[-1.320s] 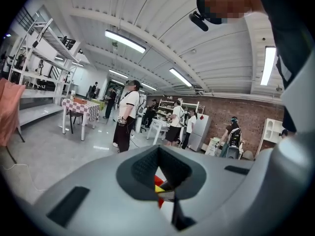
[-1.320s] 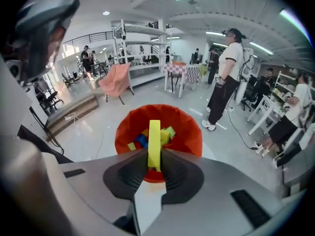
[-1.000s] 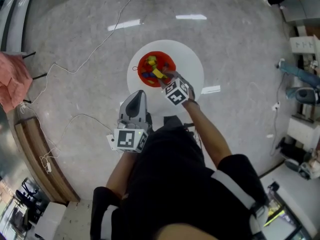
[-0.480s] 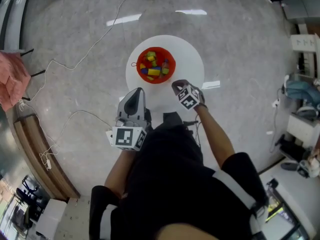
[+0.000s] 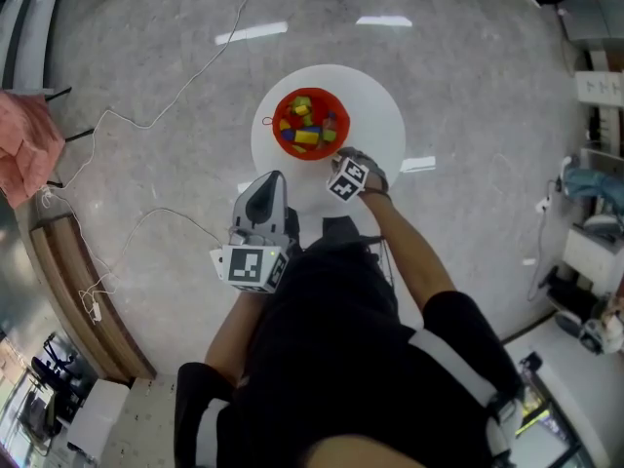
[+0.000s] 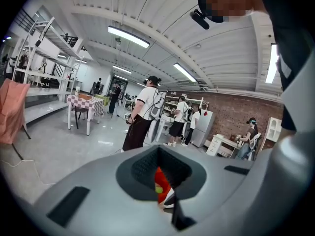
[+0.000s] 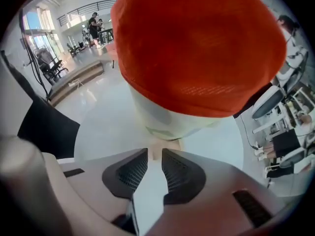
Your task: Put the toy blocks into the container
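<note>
Head view: the red container (image 5: 277,125) sits on a round white tabletop (image 5: 380,115), and every toy block (image 5: 304,135) that shows lies inside it; no loose block can be seen on the bare white around it, so the task looks close to finished, if not done; the right gripper (image 5: 341,159) reaches to the container's near side, while the left gripper (image 5: 268,191) is held back near the body, off the tabletop's edge; the floor (image 5: 146,66) is grey and glossy, crossed by thin cables (image 5: 185,100), with a pink cloth (image 5: 24,154) at the left.

Left gripper view: its jaws are closed at the tips on nothing; a sliver of the container shows through the slit behind them; beyond is a big hall with strip lights, shelving, a brick wall and people standing.

Right gripper view: the jaws are opening, a narrow gap between the pads, nothing gripped; the container fills the view just ahead; a small pale tan shape (image 7: 167,145) lies at its foot, too unclear to name.
</note>
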Motion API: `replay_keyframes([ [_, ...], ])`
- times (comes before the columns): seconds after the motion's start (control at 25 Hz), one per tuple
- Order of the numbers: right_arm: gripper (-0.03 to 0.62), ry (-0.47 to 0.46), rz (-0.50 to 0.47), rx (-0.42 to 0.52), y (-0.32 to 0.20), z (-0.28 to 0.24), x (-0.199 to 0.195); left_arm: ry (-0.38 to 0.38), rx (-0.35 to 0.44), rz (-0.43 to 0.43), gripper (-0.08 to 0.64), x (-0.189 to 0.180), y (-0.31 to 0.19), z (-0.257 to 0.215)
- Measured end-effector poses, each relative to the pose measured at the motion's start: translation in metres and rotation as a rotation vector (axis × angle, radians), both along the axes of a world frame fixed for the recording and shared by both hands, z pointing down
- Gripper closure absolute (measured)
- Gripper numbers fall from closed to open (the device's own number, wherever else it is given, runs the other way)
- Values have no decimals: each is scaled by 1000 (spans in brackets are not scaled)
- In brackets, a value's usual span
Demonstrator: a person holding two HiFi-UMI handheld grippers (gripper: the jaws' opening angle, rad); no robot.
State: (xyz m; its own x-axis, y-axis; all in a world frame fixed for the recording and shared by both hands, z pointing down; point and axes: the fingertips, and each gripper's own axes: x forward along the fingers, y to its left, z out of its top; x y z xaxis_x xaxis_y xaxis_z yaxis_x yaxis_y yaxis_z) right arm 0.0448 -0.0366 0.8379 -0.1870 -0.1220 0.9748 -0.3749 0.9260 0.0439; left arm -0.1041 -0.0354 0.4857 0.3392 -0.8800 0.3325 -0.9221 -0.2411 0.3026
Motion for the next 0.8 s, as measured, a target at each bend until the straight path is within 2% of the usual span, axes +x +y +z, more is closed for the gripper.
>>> replay_keyframes([
  [0.24,517,48,19,-21,-2,25,2,-7,-3,-9,569,-5,-2,0],
  [0.28,540,45,26,-21,-3,25,3,-4,-2,-11,569,-5,-2,0],
  [0.52,549,6,80,-47,2,5,12,21,29,-13,569,-5,-3,-1],
  [0.68,549,-53,222,-29,-1,-38,38,28,39,-2,569,-2,-9,-5],
  [0.8,549,-151,342,78,-21,-104,55,36,39,-6,569,-2,-10,-10],
])
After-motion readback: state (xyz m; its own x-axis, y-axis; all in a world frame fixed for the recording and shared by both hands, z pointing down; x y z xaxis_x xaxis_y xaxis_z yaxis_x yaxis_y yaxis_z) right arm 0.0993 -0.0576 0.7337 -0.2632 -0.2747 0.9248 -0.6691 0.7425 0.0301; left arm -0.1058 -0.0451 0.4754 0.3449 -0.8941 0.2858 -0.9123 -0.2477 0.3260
